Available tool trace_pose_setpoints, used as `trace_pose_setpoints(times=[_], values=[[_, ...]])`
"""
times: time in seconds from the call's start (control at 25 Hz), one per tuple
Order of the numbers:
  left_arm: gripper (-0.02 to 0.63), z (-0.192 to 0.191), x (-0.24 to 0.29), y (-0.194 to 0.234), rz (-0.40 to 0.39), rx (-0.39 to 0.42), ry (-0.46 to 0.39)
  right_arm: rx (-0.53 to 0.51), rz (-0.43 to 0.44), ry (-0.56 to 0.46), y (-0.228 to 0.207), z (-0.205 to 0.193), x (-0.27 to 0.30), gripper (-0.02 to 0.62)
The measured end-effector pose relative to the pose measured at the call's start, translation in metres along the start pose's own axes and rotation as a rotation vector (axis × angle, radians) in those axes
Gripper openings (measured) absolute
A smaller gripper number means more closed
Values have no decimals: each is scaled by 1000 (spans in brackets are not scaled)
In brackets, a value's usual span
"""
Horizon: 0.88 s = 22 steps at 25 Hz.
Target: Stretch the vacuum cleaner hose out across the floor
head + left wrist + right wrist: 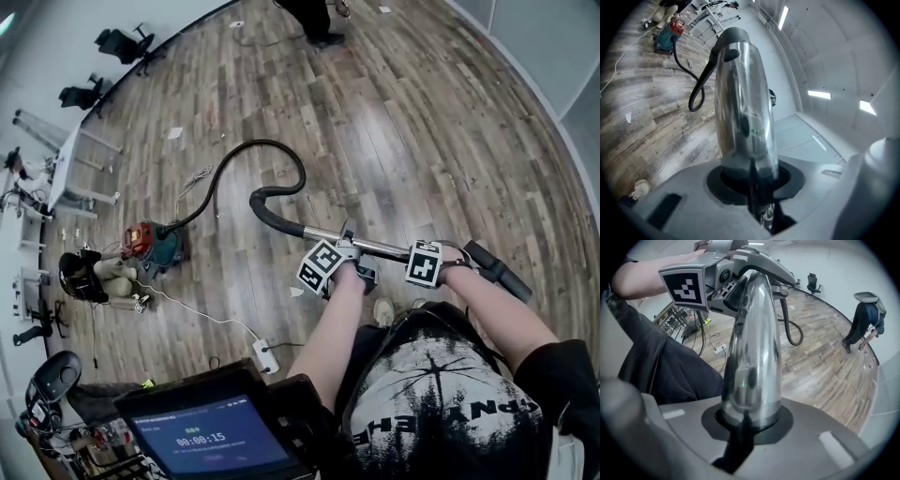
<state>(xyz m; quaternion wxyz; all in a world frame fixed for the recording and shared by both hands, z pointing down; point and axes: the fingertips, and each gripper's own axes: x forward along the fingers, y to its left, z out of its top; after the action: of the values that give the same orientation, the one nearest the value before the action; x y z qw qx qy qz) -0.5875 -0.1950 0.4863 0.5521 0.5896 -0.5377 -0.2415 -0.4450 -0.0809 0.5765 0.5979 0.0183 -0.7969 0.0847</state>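
Observation:
A red and teal vacuum cleaner (pixel 155 244) stands on the wood floor at the left. Its black hose (pixel 281 164) loops across the floor and rises to a chrome tube (pixel 380 247), which hangs level in front of me. My left gripper (pixel 347 251) is shut on the tube near the hose end. My right gripper (pixel 433 255) is shut on it closer to the black end piece (pixel 497 270). In the left gripper view the chrome tube (pixel 743 108) runs out from between the jaws toward the hose (pixel 696 89) and the vacuum cleaner (pixel 668 37). The right gripper view shows the tube (pixel 752 357) and the left gripper (pixel 722 280) ahead.
A white power strip (pixel 265 356) and its cable lie on the floor near my feet. A person (pixel 89 275) sits beside the vacuum cleaner, and another (pixel 314 19) stands far off. Office chairs (pixel 122 42) and tables (pixel 70 164) line the left wall. A screen (pixel 211 436) sits below me.

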Motion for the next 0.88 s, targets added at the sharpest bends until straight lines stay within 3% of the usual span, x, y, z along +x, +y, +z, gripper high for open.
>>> trace_pose_setpoints(times=[0.28, 0.64, 0.88], values=[[92, 13, 2, -4, -15, 22, -9, -8, -15, -10, -8, 12, -1, 57], [92, 18, 9, -11, 32, -8, -75, -80, 28, 2, -28, 8, -13, 57], [93, -21, 36, -26, 70, -16, -146, -144, 78, -8, -56, -41, -22, 57]])
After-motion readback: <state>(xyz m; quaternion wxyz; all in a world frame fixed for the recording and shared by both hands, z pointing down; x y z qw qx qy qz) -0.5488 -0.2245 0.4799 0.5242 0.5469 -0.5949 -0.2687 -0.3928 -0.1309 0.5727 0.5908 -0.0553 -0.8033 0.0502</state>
